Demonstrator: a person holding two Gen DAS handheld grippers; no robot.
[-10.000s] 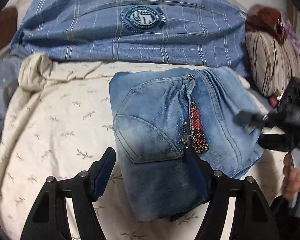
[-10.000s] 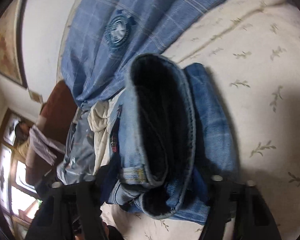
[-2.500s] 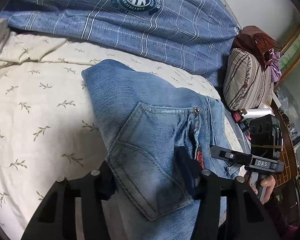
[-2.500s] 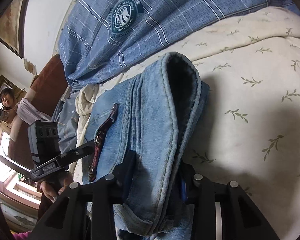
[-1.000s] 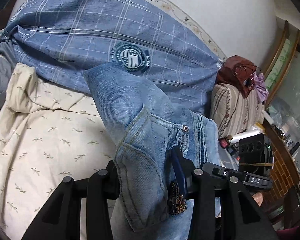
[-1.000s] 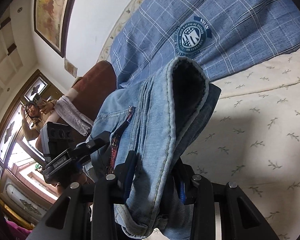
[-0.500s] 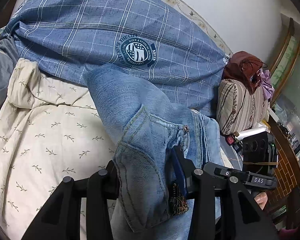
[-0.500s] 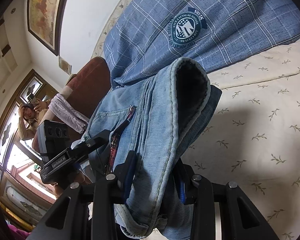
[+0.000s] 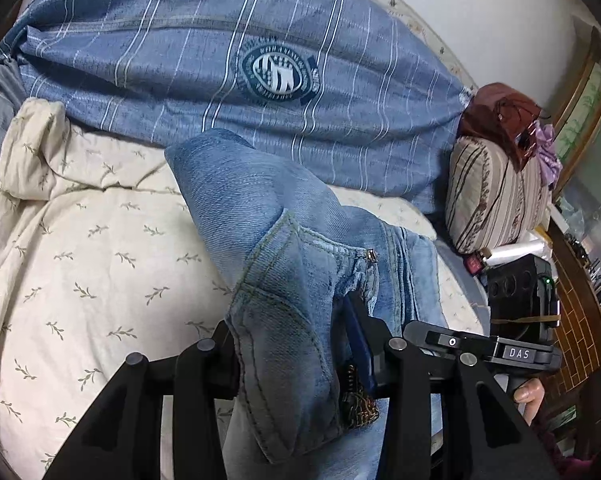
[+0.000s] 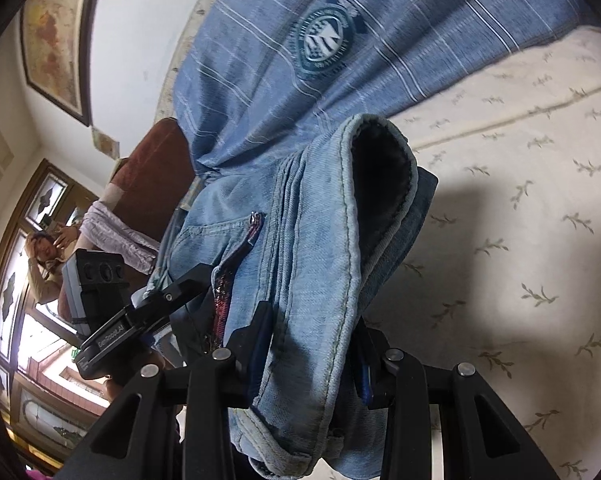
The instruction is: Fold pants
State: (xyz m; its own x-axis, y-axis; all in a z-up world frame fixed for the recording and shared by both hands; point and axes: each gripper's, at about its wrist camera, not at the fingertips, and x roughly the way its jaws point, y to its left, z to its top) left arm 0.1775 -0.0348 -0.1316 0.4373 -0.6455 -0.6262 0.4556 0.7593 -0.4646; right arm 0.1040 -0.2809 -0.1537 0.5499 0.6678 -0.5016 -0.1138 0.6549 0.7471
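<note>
Your folded jeans [image 9: 284,280] are bunched up off the cream leaf-print bedspread [image 9: 80,264], pinched from both ends. Your left gripper [image 9: 292,354] clamps the pocket side, and your right gripper [image 10: 312,344] squeezes the thick folded edge. At 12 o'clock there's the blue plaid pillow [image 9: 220,60]; at 3 o'clock, a striped cushion [image 9: 496,196].

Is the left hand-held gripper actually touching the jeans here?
Touching. In the left wrist view, the left hand-held gripper has both fingers pressed against the folded jeans, with denim bunched between them.
</note>
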